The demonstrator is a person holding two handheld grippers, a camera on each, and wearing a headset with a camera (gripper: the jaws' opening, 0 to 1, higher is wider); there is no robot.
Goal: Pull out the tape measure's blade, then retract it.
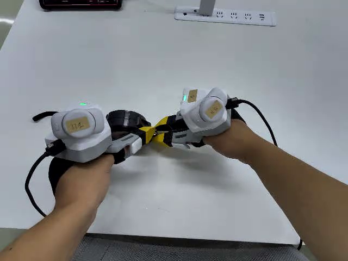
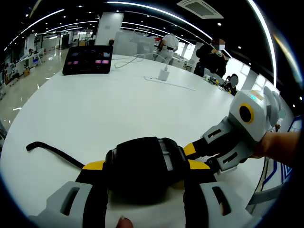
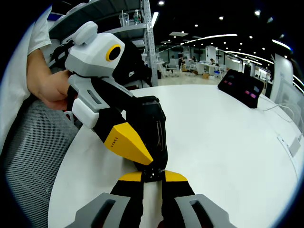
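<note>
A black tape measure (image 1: 126,120) lies on the white table (image 1: 163,60), and my left gripper (image 1: 134,129) is shut on its case. In the left gripper view the case (image 2: 142,164) sits between the yellow-tipped jaws of my left gripper (image 2: 147,167). My right gripper (image 1: 160,132) points left at the case's mouth, and it enters the left gripper view from the right (image 2: 223,142). In the right gripper view my right gripper (image 3: 153,176) is shut on a small dark tab at the front of the tape measure (image 3: 151,126). No length of blade shows between tab and case.
The tape measure's black wrist strap (image 1: 43,115) trails left on the table. A white power strip (image 1: 225,15) and a dark flat device (image 1: 80,4) lie at the far edge. Black cables run from both grippers. The table's near edge (image 1: 190,235) is close below the hands.
</note>
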